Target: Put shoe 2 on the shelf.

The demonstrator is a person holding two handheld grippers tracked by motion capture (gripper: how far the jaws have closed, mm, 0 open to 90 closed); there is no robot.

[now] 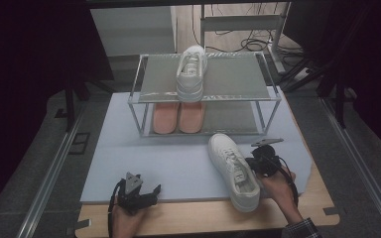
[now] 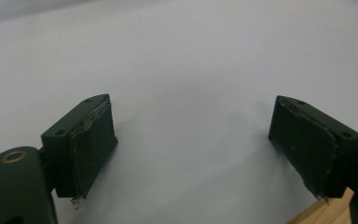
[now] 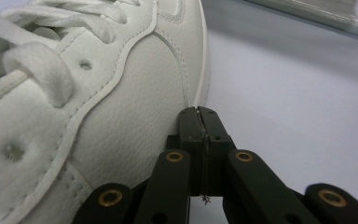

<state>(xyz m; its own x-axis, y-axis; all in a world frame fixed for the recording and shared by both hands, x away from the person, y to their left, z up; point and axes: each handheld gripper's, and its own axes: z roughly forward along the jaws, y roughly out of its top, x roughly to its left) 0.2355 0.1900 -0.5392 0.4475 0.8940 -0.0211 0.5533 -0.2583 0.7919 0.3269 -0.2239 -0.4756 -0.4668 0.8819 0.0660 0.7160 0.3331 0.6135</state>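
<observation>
White sneaker (image 1: pixel 234 171) lies on the pale sheet (image 1: pixel 178 163) that covers the wooden worktop (image 1: pixel 317 208), near its front edge, toe toward the shoe rack (image 1: pixel 206 96) and heel toward the person. From the high view the rack stands at the far end of the sheet, a second white sneaker (image 1: pixel 191 72) on its upper shelf and a pair of orange-pink shoes (image 1: pixel 178 118) on the lower one; neither claw camera takes in that rack layout.

From above, the right claw (image 1: pixel 252 163) sits against the sneaker's right flank, held by the person's right hand (image 1: pixel 280 186). The right gripper view adds what the high view is too coarse to show: the right claw's jaws are pressed flat together with nothing between them, their tip against the shoe's side wall just beside the sole edge, laces (image 3: pixel 51 60) and stitching close by.

The left claw (image 1: pixel 154 191) rests well apart from the sneaker, at the sheet's near-left edge. The left gripper view shows its jaws spread wide over bare sheet, a sliver of worktop wood (image 2: pixel 328 215) at the lower right corner.
</observation>
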